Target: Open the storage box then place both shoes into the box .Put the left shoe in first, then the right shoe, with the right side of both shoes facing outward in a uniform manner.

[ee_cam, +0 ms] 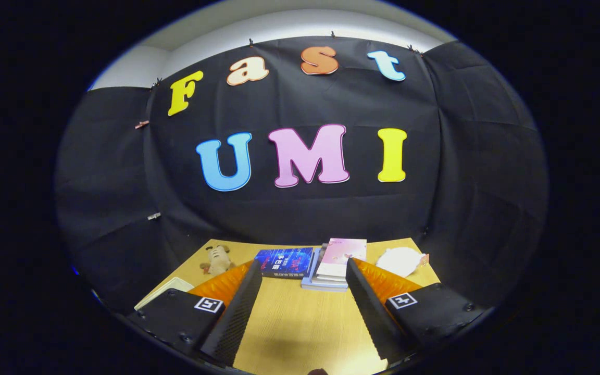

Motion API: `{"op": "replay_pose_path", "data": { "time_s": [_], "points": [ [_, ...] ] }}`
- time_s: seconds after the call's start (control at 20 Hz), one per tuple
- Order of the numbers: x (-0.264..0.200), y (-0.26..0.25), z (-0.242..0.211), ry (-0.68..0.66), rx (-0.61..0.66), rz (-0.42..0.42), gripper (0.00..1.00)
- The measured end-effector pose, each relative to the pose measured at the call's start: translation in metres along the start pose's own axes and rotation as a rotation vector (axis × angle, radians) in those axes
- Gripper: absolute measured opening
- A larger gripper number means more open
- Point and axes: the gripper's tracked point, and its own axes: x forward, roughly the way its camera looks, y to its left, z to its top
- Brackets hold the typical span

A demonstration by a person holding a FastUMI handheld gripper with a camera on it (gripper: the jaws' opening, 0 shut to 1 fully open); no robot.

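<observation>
My gripper (304,266) stands open above a wooden table (300,323), its two fingers spread wide with nothing between them but bare tabletop. Just beyond the fingertips lie a blue book (284,262) and a stack of books with a pink cover on top (337,260).
A small plush toy (217,259) lies at the table's far left corner. A white round object (400,260) rests at the far right, behind the right finger. A pale flat thing (164,291) pokes out beside the left finger. Black cloth walls the table on three sides.
</observation>
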Motion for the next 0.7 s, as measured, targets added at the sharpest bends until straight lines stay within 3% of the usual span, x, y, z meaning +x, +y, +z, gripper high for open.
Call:
{"op": "replay_pose_path", "data": {
  "time_s": [0.35, 0.7],
  "points": [
    [-0.009, -0.014, 0.016, -0.055, 0.016, -0.008, 0.98],
    [-0.011, -0.03, 0.026, -0.098, -0.052, -0.015, 0.98]
  ]
}}
